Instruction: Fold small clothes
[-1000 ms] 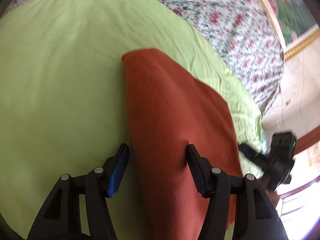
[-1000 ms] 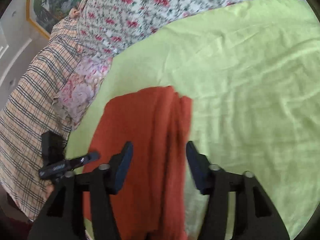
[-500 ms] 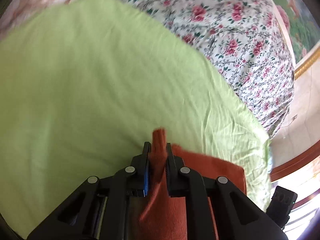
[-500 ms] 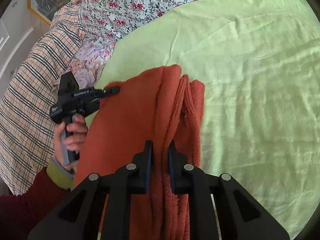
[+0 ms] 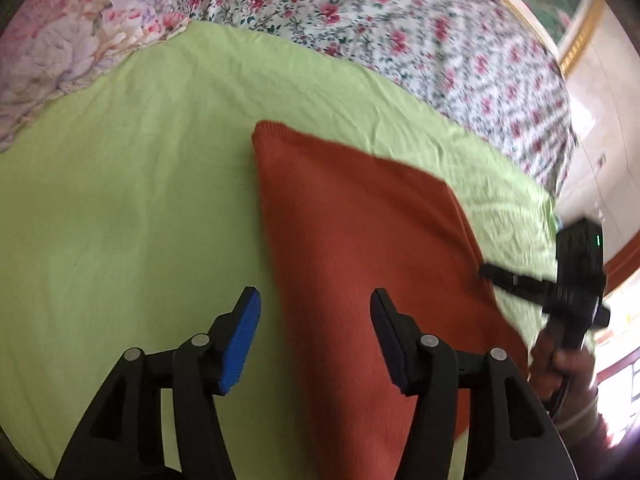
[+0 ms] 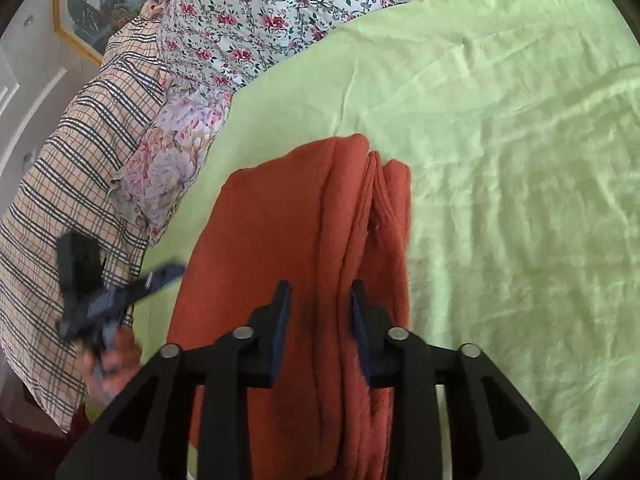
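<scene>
Left wrist view. My left tongs (image 5: pixel 314 320): spread wide, holding nothing, hovering over the near-left edge of the sweater (image 5: pixel 360 248). Blue pad (image 5: pixel 240 344) over bare sheet (image 5: pixel 120 220), the other pad over the knit. Sweater: rust-red, folded flat into a panel, one corner pointing toward the floral quilt (image 5: pixel 400 40) at the far side of the bed. My right tongs (image 5: pixel 516 280) show at the sweater's right edge; this view is too blurred to tell their state.

Right wrist view. My right tongs (image 6: pixel 320 312): parted, not pinching, straddling the stacked fold ridges of the sweater (image 6: pixel 272 240). Layers bunch in three ridges along the sweater's right side; the left part lies smooth. My left tongs (image 6: pixel 160 276) sit at the sweater's left edge, blurred. Plaid cloth (image 6: pixel 72 160) and a pale flowered pillow (image 6: pixel 172 152) lie beyond that edge.

Step in hand, by my judgement: the fold is laid and released; next comes squaring it or another fold. To do it well: take all ridges at once, pinch both sides level, carry the edges over together, and keep the top layer from sliding.

Room: the sheet (image 6: pixel 520 200) is bare and wide to the right and toward the far edge. Tighter on the left, near plaid and pillow.
</scene>
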Tool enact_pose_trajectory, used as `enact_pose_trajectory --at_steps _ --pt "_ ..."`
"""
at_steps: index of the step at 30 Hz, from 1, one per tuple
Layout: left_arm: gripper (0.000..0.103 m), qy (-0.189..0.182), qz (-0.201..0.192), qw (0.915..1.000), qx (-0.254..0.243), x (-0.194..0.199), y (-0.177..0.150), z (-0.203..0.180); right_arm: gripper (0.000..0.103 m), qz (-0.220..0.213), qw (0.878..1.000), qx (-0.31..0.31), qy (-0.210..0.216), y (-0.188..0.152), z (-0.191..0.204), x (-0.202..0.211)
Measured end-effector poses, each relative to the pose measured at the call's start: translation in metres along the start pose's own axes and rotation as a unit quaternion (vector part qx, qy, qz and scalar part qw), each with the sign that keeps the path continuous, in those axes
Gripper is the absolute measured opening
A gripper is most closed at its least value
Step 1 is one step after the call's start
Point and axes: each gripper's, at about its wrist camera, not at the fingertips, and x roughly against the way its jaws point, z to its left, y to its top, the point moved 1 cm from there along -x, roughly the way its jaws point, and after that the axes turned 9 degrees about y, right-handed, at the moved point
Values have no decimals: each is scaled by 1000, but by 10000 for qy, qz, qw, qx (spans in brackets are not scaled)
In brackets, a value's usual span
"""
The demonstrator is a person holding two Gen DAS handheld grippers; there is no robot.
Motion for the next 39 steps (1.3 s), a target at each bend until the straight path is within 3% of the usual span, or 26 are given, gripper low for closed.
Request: enact_pose_trajectory --at_steps 2,7,13,14,16,17,18,19,21,24,27,32,34,39 --pt "70 154 -29 9998 -142 19 -27 -4 40 73 10000 -12 -1 -14 4 9" --pt "72 258 13 9982 -540 50 -95 -20 48 245 9996 -95 75 -59 13 33" --pt "72 729 74 9917 -1053 37 -133 -42 49 442 9989 -84 162 -93 20 39" --pt "72 759 60 9910 -1105 33 -135 -45 47 470 9988 -43 116 -93 23 37" --pt "72 950 8 9895 -1089 28 -136 -47 31 468 9989 17 49 -90 28 35" --pt "72 1004 -2 9895 -1040 26 -135 -46 14 437 9990 7 119 -86 32 35" --pt "71 1055 -36 9896 -982 26 -134 -45 10 371 9990 -7 231 -81 36 37" --pt "68 1164 -57 9888 -931 25 -131 -44 10 289 9990 -8 337 -77 41 41" --pt "42 1328 -38 9881 -778 26 -130 -40 9 29 9984 10 556 -69 50 55" --pt "28 1315 -95 9897 -552 32 -127 -36 5 -438 9952 41 872 -59 60 84" --pt "14 1551 -199 9848 -759 35 -136 -51 5 -319 9986 278 313 -66 56 85" --pt "12 1782 -155 9779 -1086 27 -148 -64 4 379 9918 479 -1119 -99 22 46" --pt "13 1711 -137 9797 -1038 25 -145 -60 4 396 9929 274 -1087 -106 8 41" --pt "21 1483 27 9832 -1067 27 -140 -52 4 570 9876 577 -1343 -107 19 37"
